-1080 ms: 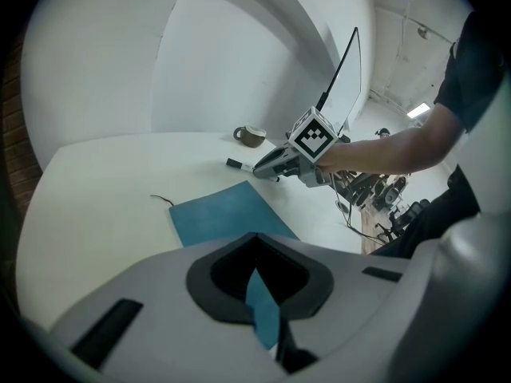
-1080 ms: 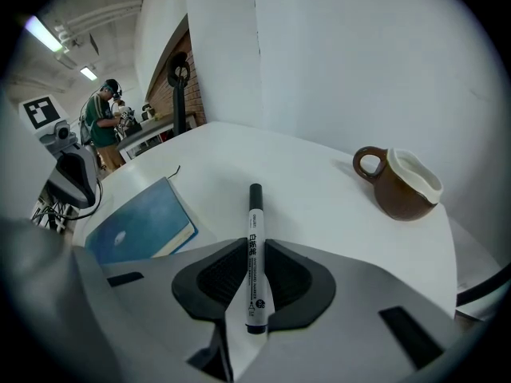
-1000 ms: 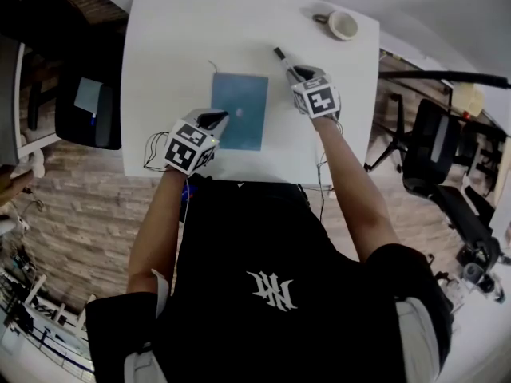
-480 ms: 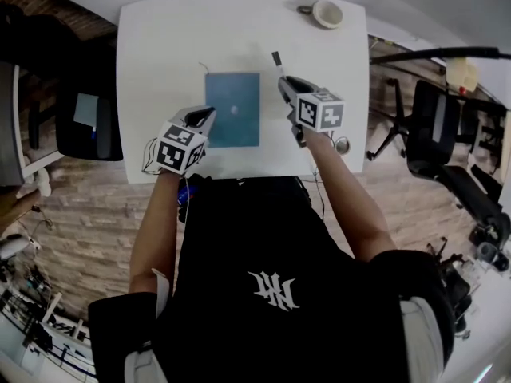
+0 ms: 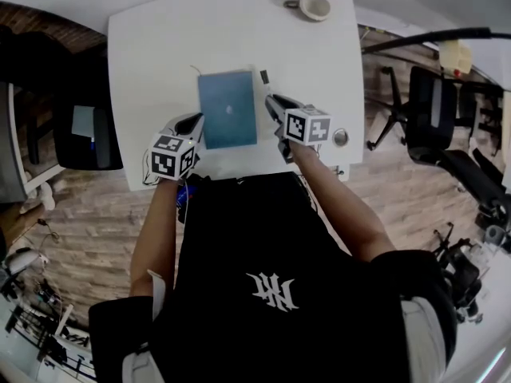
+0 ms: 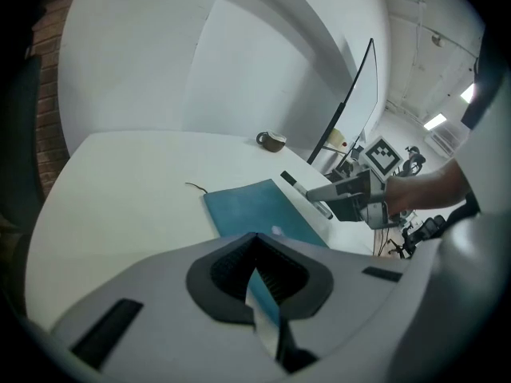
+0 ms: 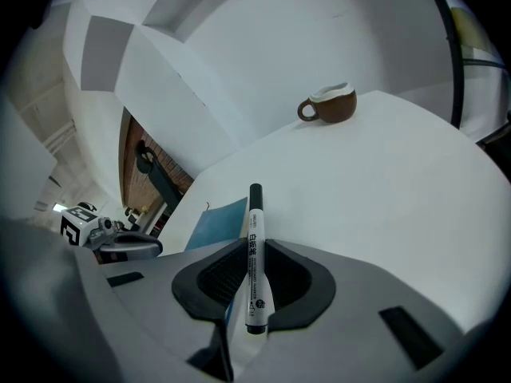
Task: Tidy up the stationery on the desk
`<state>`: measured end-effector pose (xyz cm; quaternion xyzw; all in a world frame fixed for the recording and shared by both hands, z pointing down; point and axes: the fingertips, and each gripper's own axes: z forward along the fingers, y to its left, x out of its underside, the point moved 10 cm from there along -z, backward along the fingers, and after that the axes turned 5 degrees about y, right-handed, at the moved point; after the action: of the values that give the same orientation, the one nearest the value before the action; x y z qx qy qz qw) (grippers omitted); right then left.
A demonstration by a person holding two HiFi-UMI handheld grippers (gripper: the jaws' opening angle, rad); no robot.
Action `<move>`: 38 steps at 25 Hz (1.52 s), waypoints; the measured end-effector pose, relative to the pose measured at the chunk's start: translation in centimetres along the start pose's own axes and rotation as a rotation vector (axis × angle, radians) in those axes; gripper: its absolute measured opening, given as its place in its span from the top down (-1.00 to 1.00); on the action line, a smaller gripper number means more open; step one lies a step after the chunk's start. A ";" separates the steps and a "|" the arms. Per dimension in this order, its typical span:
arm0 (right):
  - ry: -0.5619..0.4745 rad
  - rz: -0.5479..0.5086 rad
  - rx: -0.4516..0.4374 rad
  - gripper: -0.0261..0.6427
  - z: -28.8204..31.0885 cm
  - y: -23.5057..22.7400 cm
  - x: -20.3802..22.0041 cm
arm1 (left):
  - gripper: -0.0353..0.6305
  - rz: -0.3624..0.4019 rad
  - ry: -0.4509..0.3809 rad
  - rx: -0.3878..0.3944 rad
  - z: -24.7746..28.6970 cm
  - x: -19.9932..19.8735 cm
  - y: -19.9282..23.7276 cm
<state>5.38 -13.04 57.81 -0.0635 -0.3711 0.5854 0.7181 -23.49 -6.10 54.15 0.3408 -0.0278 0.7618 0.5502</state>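
worktop [image 5: 160, 54] was smooth matt white, notebook [image 5: 227, 108] cover matt blue, marker [image 7: 255, 214] glossy white plastic with black cap, cup [image 7: 331, 102] glazed ceramic, right tongs [image 7: 254, 244] matt grey plastic with ribbed black pads [image 7: 211, 282].

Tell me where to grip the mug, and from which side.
Probably the rim of the mug, from above, one jaw inside: it stands upright, mouth open. Take the side away from the handle, which points left in the head view.

Surface [image 5: 152, 70] mostly bare; broad open room left of and beyond notebook [image 5: 228, 118]. Mug [image 5: 314, 5] sits far corner, well apart. Right tool [image 5: 273, 102], marker [image 7: 254, 254] clamped, crowds notebook's right edge.
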 end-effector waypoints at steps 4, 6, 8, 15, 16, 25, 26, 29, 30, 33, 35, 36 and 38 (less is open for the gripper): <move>0.035 0.049 0.000 0.66 0.8 0.6 2.5 | 0.88 -0.037 -0.008 0.008 0.3 0.3 0.2; 0.045 0.075 -0.004 0.66 0.9 0.8 3.4 | 0.88 -0.040 -0.007 0.014 0.3 0.2 0.2; 0.050 0.083 -0.008 0.66 1.0 0.9 3.9 | 0.88 -0.039 -0.004 0.021 0.3 0.2 0.3; 0.055 0.092 -0.024 0.66 1.1 1.1 4.5 | 0.88 -0.048 -0.001 0.036 0.3 0.3 0.4; 0.058 0.085 -0.029 0.66 1.1 1.2 4.5 | 0.88 -0.048 0.000 0.037 0.3 0.4 0.3; 0.085 0.022 -0.041 0.65 1.3 1.7 4.4 | 0.88 -0.060 -0.011 0.039 0.2 0.3 0.4; 0.089 0.012 -0.037 0.66 1.3 1.7 4.4 | 0.88 -0.061 -0.011 0.039 0.2 0.3 0.4; 0.102 -0.016 -0.037 0.65 1.4 1.9 4.2 | 0.88 -0.069 -0.010 0.037 0.3 0.5 0.5; 0.110 -0.029 -0.037 0.65 1.3 2.0 4.1 | 0.88 -0.071 -0.010 0.038 0.3 0.5 0.4; 0.132 -0.077 -0.031 0.62 1.2 2.5 3.9 | 0.88 -0.073 -0.014 0.041 0.3 0.4 0.3; 0.139 -0.099 -0.027 0.60 1.3 2.8 3.8 | 0.88 -0.071 -0.016 0.042 0.3 0.2 0.2; 0.141 -0.104 -0.027 0.58 1.3 2.8 3.8 | 0.88 -0.070 -0.016 0.042 0.3 0.2 0.1; 0.144 -0.105 -0.026 0.57 1.4 2.9 3.7 | 0.88 -0.070 -0.017 0.043 0.3 0.1 0.1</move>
<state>2.42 -9.34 58.97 -0.0953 -0.3290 0.5361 0.7716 -23.46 -6.21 54.50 0.3600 -0.0041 0.7395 0.5687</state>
